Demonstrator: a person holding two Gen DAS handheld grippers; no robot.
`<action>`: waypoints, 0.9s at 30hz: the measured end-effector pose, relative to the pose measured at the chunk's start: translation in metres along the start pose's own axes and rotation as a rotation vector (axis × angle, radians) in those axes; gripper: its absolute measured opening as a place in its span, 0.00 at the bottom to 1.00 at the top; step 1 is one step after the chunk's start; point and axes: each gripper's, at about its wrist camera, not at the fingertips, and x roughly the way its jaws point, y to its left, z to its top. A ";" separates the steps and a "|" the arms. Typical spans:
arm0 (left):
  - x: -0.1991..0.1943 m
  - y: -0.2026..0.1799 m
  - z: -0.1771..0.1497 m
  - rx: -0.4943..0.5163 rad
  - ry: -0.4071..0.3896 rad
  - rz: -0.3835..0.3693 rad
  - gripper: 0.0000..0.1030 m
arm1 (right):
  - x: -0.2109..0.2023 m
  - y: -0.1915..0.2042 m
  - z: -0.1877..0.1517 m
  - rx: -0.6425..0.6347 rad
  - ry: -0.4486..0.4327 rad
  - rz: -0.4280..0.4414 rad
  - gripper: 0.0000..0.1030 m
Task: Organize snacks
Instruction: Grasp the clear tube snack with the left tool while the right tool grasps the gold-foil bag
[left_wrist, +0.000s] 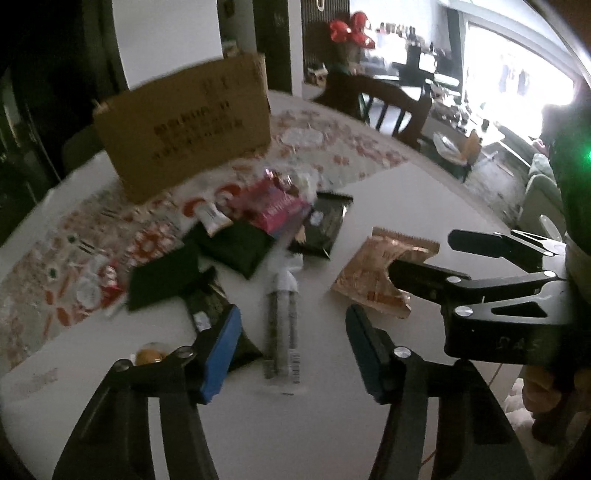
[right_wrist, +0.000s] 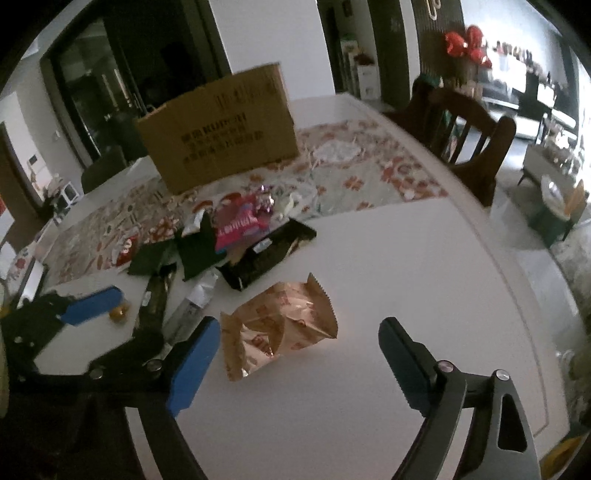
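Bench (right_wrist: 424, 258): white, round, its curved edge running down the right side of the right wrist view, with a wooden chair (right_wrist: 469, 136) standing just past that edge. A patterned runner (right_wrist: 369, 177) is lying across the far half, and a cardboard box (right_wrist: 221, 133) is standing upright on it.

Snack pile (left_wrist: 258, 229) is sitting in front of the box, partly on the runner, partly on bare bench: a pink packet (right_wrist: 240, 221), several dark packets, a black flat packet (right_wrist: 269, 251). A clear tube pack (left_wrist: 282, 325) is lying on bare bench nearer the cameras.

Copper foil packet (right_wrist: 280, 328) is lying apart from the pile, on bare bench to its right, crumpled, touching nothing else.

Left tongs (left_wrist: 293, 350) are hovering low over the bench, spread wide and holding nothing, the tube pack lying between the blue pads in the left wrist view. Whether they are touching it cannot be told.

Right tongs (right_wrist: 299, 365) are also spread wide and holding nothing, hanging above the near end of the foil packet. The two tongs are sitting close side by side.

Open bench is showing to the right of the foil packet, out to the rim
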 end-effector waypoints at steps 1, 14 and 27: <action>0.006 0.001 0.000 -0.006 0.020 -0.008 0.53 | 0.003 0.000 0.000 0.004 0.009 0.010 0.85; 0.038 0.013 0.000 -0.045 0.106 -0.032 0.39 | 0.030 0.004 0.004 -0.025 0.074 0.019 0.74; 0.041 0.020 0.002 -0.081 0.101 -0.080 0.22 | 0.034 0.009 0.002 -0.070 0.086 -0.001 0.55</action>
